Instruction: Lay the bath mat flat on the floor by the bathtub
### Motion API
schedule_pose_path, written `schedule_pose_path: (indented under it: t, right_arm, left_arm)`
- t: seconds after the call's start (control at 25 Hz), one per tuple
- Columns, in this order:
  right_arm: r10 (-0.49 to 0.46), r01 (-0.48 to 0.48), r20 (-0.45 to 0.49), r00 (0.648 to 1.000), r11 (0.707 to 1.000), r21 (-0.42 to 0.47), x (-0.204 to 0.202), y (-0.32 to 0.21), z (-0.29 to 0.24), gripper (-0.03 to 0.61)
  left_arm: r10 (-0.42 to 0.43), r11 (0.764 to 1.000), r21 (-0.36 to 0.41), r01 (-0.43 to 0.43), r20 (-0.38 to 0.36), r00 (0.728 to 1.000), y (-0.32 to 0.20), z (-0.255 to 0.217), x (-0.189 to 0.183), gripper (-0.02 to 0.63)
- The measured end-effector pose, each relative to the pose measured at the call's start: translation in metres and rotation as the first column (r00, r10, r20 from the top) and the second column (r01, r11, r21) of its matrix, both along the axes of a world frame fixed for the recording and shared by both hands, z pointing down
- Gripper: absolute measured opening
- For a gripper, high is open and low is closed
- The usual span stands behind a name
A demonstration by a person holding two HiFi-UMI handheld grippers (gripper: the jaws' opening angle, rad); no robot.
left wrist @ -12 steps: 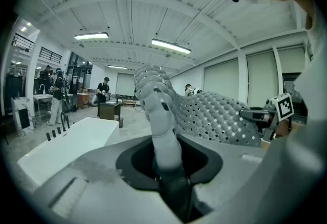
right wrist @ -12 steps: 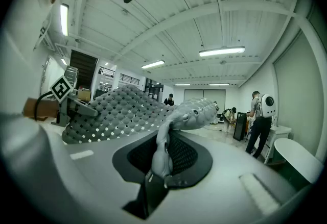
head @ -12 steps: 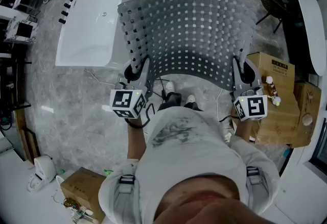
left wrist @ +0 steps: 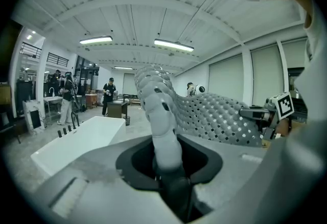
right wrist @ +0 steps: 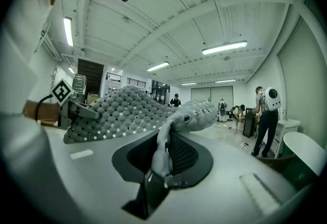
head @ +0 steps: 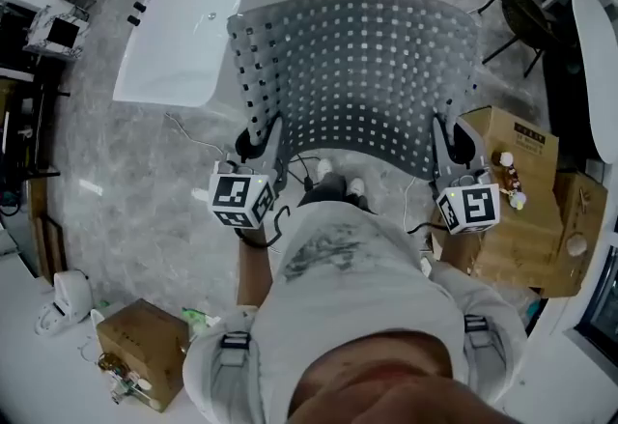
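A grey perforated bath mat [head: 355, 65] hangs stretched out in front of me, held up above the marble floor. Its near left corner is pinched in my left gripper [head: 259, 137], and its near right corner in my right gripper [head: 446, 140]. In the left gripper view the mat's edge [left wrist: 162, 126] rises from between the jaws. The right gripper view shows the mat's bunched corner [right wrist: 164, 151] clamped in the jaws. The white bathtub [head: 193, 16] stands at the upper left, partly behind the mat.
Cardboard boxes [head: 512, 200] stand close on my right, with another box [head: 140, 350] at the lower left. A black chair [head: 526, 21] and a white tub rim [head: 594, 55] are at the right. Cables [head: 183, 137] trail on the floor [head: 126, 181]. People [right wrist: 265, 116] stand in the distance.
The whole view has shifted slightly; the mat and both grippers sit a little higher and nearer the bathtub. Both grips stay the same.
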State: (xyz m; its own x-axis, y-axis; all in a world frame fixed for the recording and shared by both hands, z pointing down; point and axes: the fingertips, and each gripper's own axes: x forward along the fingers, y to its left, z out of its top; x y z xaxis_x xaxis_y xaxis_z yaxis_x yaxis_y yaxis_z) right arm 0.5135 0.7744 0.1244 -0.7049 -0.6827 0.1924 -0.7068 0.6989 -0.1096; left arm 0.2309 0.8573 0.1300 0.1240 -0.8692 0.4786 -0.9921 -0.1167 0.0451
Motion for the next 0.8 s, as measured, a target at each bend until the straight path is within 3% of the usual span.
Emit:
schedule_pose_path:
  t: [0.44,0.8]
  right_arm:
    - [-0.01,0.01,-0.001,1.0,1.0,-0.003,-0.023,-0.038,0.0,0.052]
    - [-0.016,0.016,-0.026,1.0,1.0,0.001,-0.086,-0.119,0.008,0.052]
  left_arm:
    - [-0.028,0.999,0.015,0.028,-0.006,1.0,-0.032,0.007,-0.019,0.1]
    - [-0.024,1.0,0.016,0.025,-0.024,0.999,-0.111,0.025,-0.074,0.1]
